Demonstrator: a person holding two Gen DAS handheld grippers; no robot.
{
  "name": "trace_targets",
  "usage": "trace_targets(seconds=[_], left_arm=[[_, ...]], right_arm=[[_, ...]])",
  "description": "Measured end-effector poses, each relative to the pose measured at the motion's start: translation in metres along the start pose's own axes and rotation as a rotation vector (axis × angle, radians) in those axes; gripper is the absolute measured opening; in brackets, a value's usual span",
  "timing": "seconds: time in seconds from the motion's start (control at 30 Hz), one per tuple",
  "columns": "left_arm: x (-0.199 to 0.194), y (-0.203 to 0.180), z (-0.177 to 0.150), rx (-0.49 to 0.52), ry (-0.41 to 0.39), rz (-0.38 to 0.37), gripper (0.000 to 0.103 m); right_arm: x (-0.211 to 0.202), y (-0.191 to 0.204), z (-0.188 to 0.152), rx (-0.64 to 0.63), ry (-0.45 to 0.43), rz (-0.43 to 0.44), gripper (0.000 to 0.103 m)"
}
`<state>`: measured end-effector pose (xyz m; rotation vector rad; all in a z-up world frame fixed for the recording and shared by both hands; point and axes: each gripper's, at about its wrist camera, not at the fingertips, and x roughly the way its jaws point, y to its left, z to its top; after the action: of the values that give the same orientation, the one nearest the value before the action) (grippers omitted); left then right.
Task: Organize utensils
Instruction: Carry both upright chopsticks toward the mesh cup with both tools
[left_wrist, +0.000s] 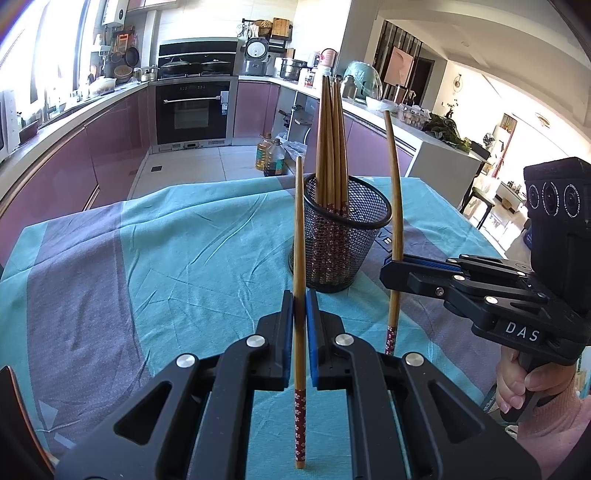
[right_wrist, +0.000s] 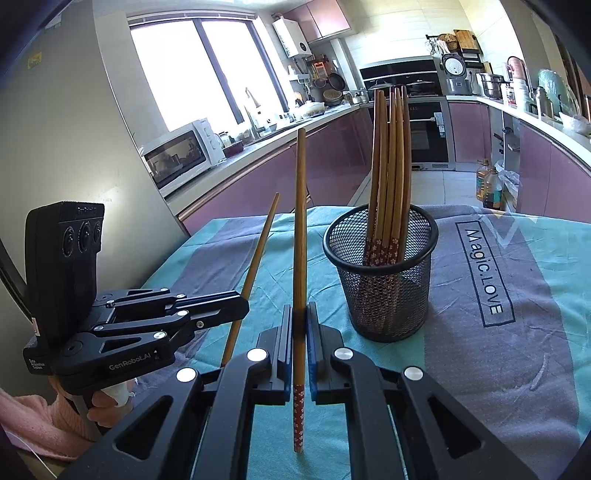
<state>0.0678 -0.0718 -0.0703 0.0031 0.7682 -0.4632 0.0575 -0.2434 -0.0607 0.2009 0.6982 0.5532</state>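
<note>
Nearest the left wrist camera, the left gripper (left_wrist: 300, 332) has its fingers (left_wrist: 287, 332) pinching an upright chopstick (left_wrist: 299, 258) well above its red flowered end, which hangs down toward 6 o'clock over the cloth-covered bench (left_wrist: 147, 258). At 12 o'clock just beyond stands the mesh holder (left_wrist: 347, 236) with a bundle of chopsticks (left_wrist: 330, 147) inside. At 3 o'clock the right gripper (left_wrist: 393, 264) is clamped on a second chopstick (left_wrist: 394, 192), which looks bowed, though the fisheye lens may cause that. A hand (left_wrist: 524, 387) in a pink sleeve grips its handle at 4 o'clock

From the right wrist view, the right gripper (right_wrist: 300, 332) has its fingers (right_wrist: 286, 332) pressed on the second chopstick (right_wrist: 300, 240), patterned end down. The mesh holder (right_wrist: 380, 273) sits at 1 o'clock, the bundle of chopsticks (right_wrist: 389, 166) leaning inside. At 9 o'clock the left gripper (right_wrist: 240, 306) holds the upright chopstick (right_wrist: 255, 258), tilted here

These sticks look light, stiff and smooth, so a mid-shaft pinch seems right; a grip near one end would likely let them pivot. Dropping them patterned end first would match the bundle

Each stick's lower tip is partly lost against the gripper body, and whether either touches the cloth cannot be told. The holder's base is hazy through the mesh
</note>
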Motion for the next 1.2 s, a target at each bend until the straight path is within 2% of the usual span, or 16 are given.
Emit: trace_targets(seconds=[1.2], left_arm=[[-0.01, -0.004, 0.007, 0.004, -0.029, -0.029, 0.008]], right_arm=[[-0.012, -0.001, 0.005, -0.004, -0.038, -0.009, 0.006]])
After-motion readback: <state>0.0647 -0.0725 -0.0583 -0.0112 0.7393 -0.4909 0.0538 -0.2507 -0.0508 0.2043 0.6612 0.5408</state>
